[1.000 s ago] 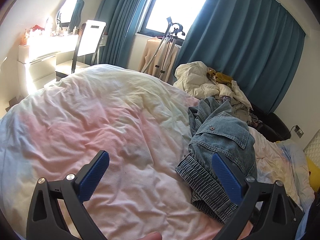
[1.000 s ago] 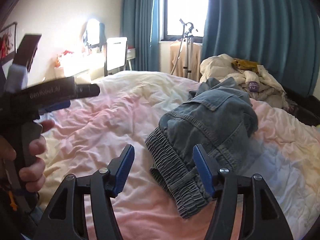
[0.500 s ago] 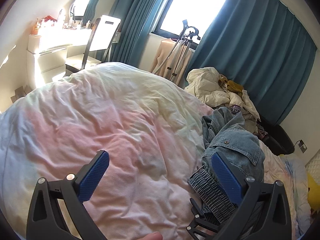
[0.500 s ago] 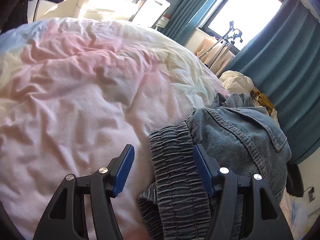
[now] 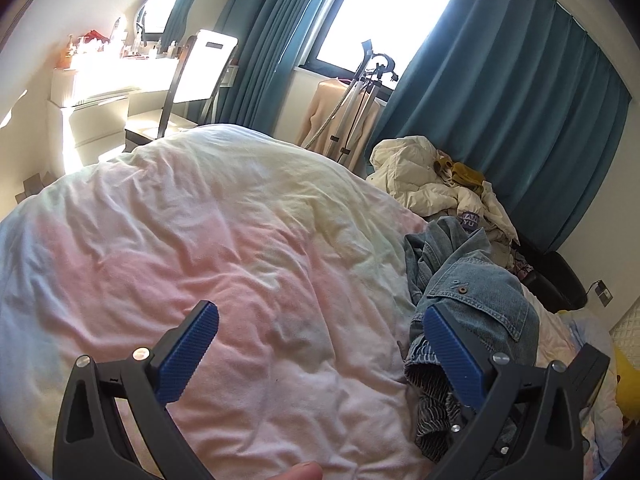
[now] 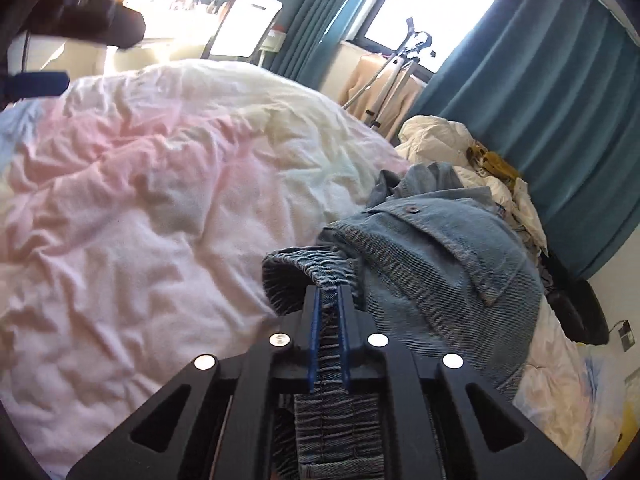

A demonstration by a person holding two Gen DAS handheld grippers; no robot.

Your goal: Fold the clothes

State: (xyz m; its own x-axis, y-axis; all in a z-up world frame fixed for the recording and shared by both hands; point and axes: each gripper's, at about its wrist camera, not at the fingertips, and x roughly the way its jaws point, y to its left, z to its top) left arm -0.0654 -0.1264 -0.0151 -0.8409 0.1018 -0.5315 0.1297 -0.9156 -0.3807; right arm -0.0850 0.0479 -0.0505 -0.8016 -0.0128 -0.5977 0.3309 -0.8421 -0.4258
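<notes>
The right tool (image 6: 328,294) is clamped on the ribbed elastic hem of the denim garment (image 6: 436,264), its blue pads pressed together with the fabric pinched between them. The garment lies in a crumpled heap on the bed (image 6: 160,200), at about 3 o'clock from the middle of the duvet, just in front of the pile of pale clothes (image 5: 432,184) at 1 o'clock. The left tool (image 5: 316,332) stands wide apart and holds nothing, its right pad close beside the heap.

Judging from this, the step is to draw the garment onto the bare duvet toward 9 o'clock. Done well, the pull stays low and slow so the hem does not slip, and the left tool takes a second hem point before spreading.
</notes>
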